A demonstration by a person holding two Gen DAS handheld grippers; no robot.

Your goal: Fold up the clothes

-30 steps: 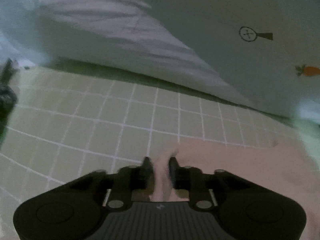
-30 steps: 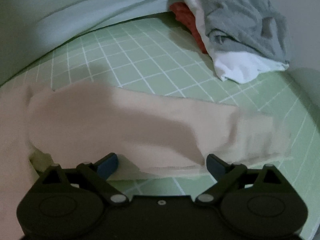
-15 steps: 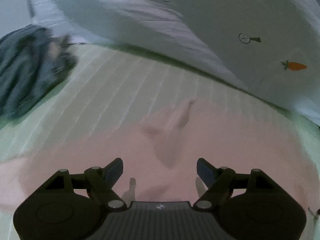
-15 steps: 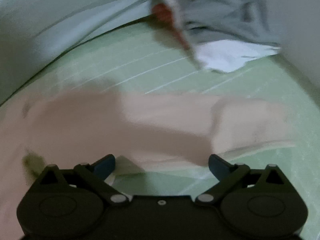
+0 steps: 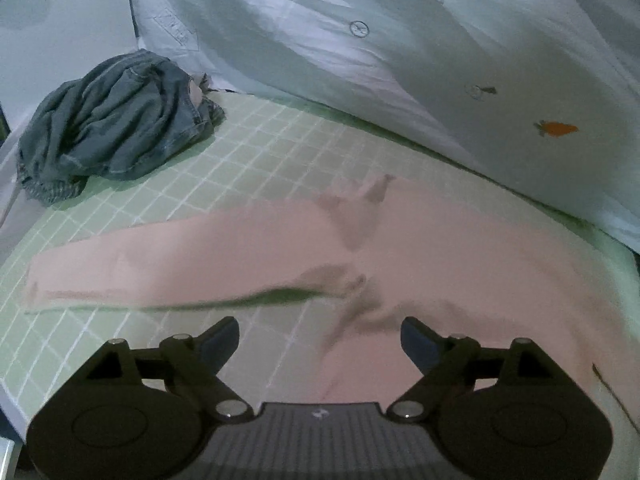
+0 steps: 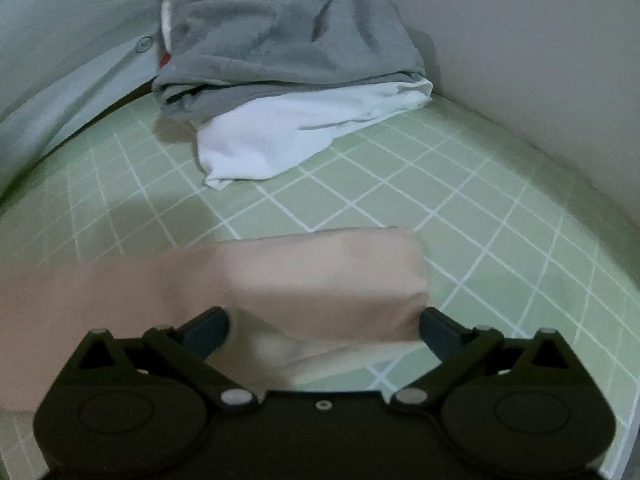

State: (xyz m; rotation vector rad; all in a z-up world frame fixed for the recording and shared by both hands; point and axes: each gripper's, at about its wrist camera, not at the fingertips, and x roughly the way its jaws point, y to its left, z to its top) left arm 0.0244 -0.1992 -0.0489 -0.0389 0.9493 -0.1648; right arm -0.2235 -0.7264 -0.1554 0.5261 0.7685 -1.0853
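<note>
Garment released; left fingers now spread.

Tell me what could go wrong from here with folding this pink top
Both the left gripper and right gripper are open, so the pink garment lies unheld and its sleeve may unfold. Wrinkles near the underarm could get pressed into the fold. A wide swing could snag the grey and white clothes or the denim heap.

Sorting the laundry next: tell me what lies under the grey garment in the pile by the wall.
Under the grey garment a white garment sticks out toward the camera on the green checked sheet. A red sliver shows at its left edge. What lies deeper in the pile is covered.
</note>
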